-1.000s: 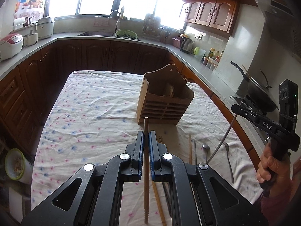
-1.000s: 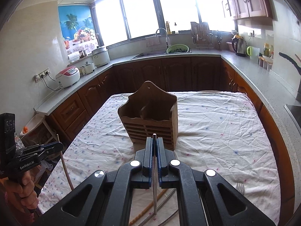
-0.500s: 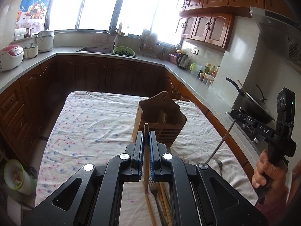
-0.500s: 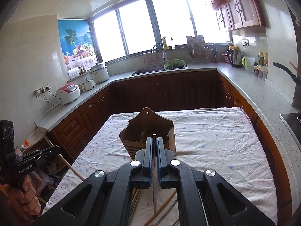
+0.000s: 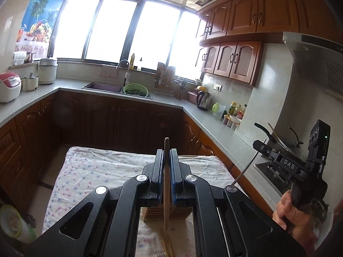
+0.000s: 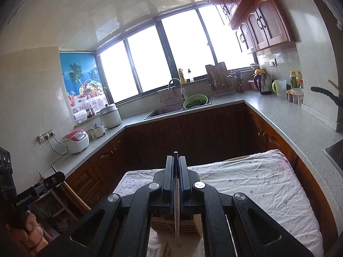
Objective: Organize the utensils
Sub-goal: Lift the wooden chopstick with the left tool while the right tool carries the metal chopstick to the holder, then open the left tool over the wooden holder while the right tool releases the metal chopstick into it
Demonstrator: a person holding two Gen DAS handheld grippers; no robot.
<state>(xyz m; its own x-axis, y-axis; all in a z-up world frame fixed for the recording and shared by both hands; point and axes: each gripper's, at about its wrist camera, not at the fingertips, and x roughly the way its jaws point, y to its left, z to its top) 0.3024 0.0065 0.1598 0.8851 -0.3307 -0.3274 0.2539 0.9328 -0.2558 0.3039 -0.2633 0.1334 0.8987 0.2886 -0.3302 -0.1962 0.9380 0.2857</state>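
My left gripper (image 5: 166, 151) is shut on a wooden chopstick (image 5: 165, 194) that stands upright between its blue pads, its end poking above them. My right gripper (image 6: 176, 158) is shut on a thin metal utensil (image 6: 176, 199), also upright. Both are held high over the table. The wooden utensil holder (image 5: 167, 213) (image 6: 175, 224) shows only in part, low behind each gripper's frame. In the left wrist view the right gripper (image 5: 260, 146) holds the metal utensil (image 5: 244, 171) slanting down. In the right wrist view the left gripper (image 6: 54, 177) carries the chopstick (image 6: 71, 191).
A floral cloth (image 5: 96, 167) (image 6: 253, 182) covers the table. Several loose utensils (image 5: 167, 244) lie on it in front of the holder. Dark cabinets and a grey counter (image 5: 218, 128) ring the table, with a sink, a green colander (image 5: 136, 90), a kettle (image 6: 264, 82) and a wok (image 5: 280, 141).
Both grippers have risen with their utensils still clamped and tipped upward. The holder has slid from the middle of each view to the bottom, behind the gripper frames.
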